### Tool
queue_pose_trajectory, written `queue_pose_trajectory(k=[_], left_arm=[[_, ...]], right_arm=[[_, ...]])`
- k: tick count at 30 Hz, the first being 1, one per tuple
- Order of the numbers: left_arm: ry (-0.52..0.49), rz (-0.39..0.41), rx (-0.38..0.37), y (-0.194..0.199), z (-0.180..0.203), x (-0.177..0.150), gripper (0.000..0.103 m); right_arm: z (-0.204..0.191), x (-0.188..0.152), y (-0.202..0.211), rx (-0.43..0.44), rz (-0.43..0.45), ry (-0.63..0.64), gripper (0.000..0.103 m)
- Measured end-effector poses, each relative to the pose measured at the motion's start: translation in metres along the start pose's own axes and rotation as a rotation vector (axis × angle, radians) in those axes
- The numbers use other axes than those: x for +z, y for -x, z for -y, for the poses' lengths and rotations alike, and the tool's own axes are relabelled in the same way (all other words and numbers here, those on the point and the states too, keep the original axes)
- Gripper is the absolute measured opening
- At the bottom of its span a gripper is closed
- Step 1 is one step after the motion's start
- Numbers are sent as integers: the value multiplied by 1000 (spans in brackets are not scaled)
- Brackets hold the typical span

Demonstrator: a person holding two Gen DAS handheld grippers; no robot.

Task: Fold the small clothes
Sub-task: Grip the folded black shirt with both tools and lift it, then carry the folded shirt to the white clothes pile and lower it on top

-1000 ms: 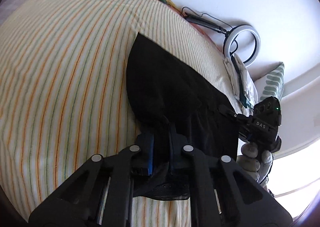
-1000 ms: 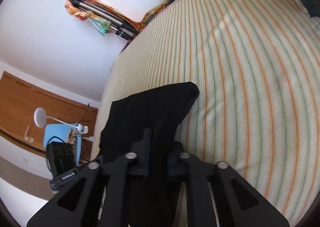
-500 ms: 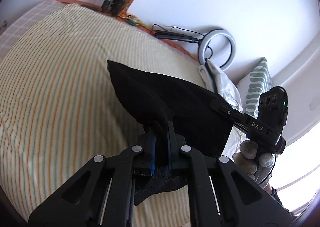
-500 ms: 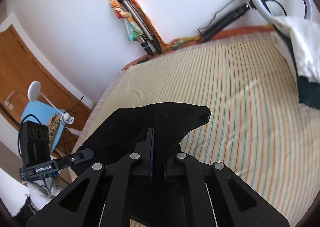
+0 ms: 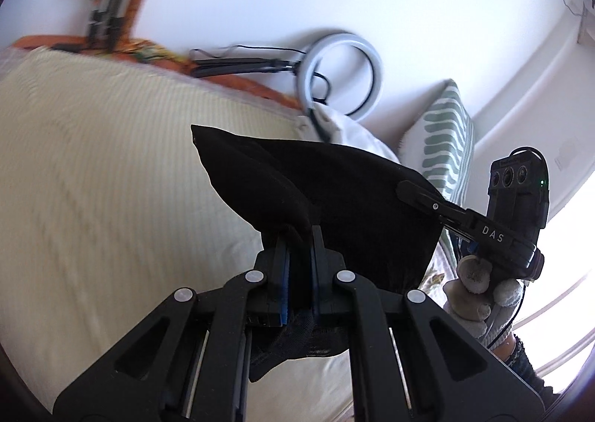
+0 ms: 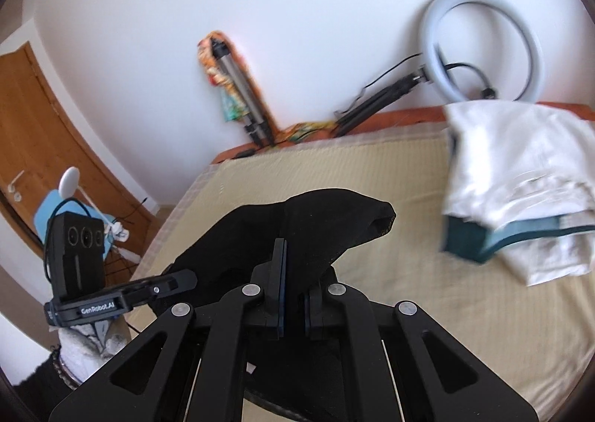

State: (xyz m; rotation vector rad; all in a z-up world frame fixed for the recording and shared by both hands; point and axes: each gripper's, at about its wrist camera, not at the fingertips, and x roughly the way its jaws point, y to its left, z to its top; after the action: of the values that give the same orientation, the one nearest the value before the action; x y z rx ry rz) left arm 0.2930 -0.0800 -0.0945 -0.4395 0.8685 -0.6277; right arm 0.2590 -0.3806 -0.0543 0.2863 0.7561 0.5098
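Both grippers, left (image 5: 297, 236) and right (image 6: 292, 266), jaws clamped on a black garment (image 5: 334, 191) above the bed (image 5: 93, 180); uneven pulling could slip an edge free.

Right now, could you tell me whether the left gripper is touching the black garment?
Touching: in the left wrist view, the left gripper has both fingers pressed onto a bunched fold of the black garment.

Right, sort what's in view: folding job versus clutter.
Job:
black garment
left gripper, shut on it
right gripper, shut on it
striped bed sheet

Lying about:
ring light
white laundry pile
patterned pillow
tripod
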Motion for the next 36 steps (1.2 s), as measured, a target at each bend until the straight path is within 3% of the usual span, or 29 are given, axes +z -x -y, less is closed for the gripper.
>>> queue_pose_trajectory(k=[11, 23, 27, 32, 36], left_arm=[[-116, -31, -38, -93, 72, 42, 6], [-242, 5, -48, -199, 137, 91, 6], [-262, 7, -21, -233, 140, 98, 6], [-271, -36, 29, -272, 129, 93, 6], [-238, -80, 22, -283, 116, 85, 6]], right_arm=[[91, 43, 40, -93, 58, -12, 5], [188, 119, 59, -175, 155, 28, 5], [225, 139, 48, -179, 161, 32, 5], [274, 140, 15, -150, 127, -46, 5], [301, 133, 1, -237, 47, -116, 12]])
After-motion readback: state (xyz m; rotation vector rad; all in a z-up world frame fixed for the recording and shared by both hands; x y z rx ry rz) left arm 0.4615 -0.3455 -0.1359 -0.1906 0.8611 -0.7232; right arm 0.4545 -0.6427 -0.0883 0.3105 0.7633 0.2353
